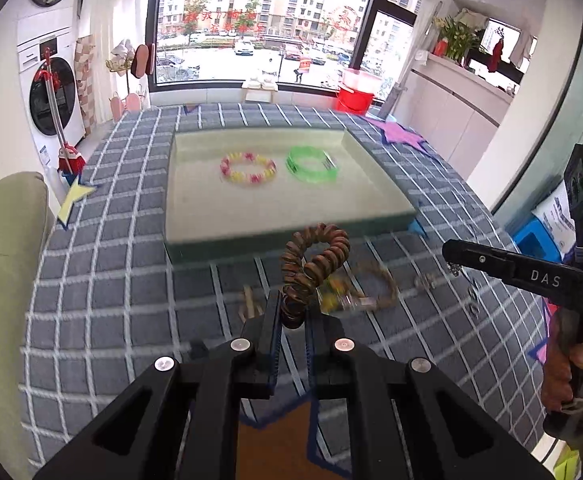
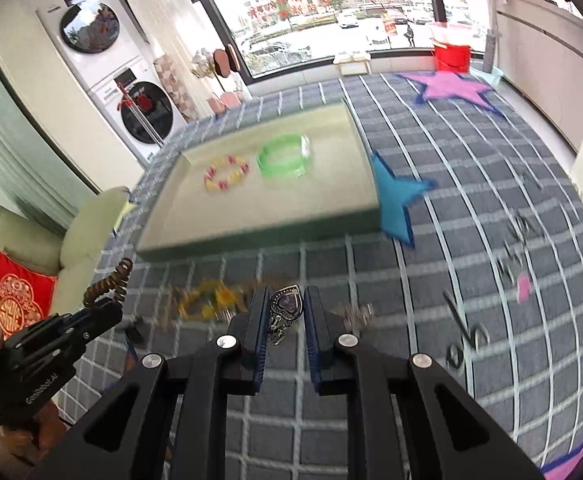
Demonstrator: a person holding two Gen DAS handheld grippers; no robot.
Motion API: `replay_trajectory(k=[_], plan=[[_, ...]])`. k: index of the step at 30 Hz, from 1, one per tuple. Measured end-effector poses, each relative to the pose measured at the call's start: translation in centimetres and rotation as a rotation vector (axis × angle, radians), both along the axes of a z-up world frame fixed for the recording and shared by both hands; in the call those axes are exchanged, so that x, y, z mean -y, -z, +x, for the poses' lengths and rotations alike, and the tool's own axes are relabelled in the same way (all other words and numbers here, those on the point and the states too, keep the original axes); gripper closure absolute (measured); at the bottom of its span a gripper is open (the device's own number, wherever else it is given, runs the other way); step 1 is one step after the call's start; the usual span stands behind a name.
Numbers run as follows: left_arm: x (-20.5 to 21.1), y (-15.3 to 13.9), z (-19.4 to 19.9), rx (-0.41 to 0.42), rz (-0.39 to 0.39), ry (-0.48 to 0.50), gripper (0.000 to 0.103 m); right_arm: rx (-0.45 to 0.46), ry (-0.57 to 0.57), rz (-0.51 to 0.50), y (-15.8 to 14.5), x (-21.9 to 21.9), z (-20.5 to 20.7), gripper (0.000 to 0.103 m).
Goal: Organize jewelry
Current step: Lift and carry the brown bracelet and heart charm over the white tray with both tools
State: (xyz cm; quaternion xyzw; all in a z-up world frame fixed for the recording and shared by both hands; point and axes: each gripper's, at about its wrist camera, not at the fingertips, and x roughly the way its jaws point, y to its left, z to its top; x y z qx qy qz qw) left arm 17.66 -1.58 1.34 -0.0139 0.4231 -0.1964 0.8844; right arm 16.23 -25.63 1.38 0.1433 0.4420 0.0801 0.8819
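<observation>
My left gripper (image 1: 293,308) is shut on a brown beaded bracelet (image 1: 315,258), which curls up above the checked cloth; the same bracelet (image 2: 109,282) shows at the left gripper's tip in the right wrist view. My right gripper (image 2: 285,308) is shut on a silver piece with a purple heart stone (image 2: 287,306), lifted off the cloth. Beyond both lies a shallow pale green tray (image 1: 195,216) holding a pink-and-yellow bead bracelet (image 1: 248,168) and a green bangle (image 1: 311,164). In the left wrist view the right gripper's finger (image 1: 503,266) reaches in from the right.
More jewelry lies blurred on the grey checked cloth: a yellow-and-brown bracelet (image 1: 355,288), a yellow one (image 2: 207,300), small pieces (image 2: 515,248) at right. Paper stars, blue (image 2: 397,200) and purple (image 2: 451,86), lie on the cloth. A green sofa (image 2: 31,232) stands left, a red bucket (image 1: 353,98) by the window.
</observation>
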Motion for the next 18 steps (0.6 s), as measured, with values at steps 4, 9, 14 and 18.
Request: replay_trajectory(k=[4, 9, 14, 18], plan=[[-0.6, -0.7, 3.7, -0.012, -0.011, -0.032, 0.079, 0.007, -0.016, 0.019, -1.0, -0.4, 3.0, 0.084], [-0.4, -0.1, 8.1, -0.039, 0.011, -0.048, 0.079, -0.025, -0.032, 0.032, -0.6, -1.2, 8.2, 0.084], [0.2, 2.6, 12.3, -0.114, 0.054, -0.051, 0.079, -0.080, -0.040, 0.033, 1.5, -2.0, 12.1, 0.084], [0.5, 4.8, 14.6, -0.181, 0.066, -0.050, 0.079, -0.123, -0.049, 0.032, 3.5, -2.6, 14.6, 0.084]])
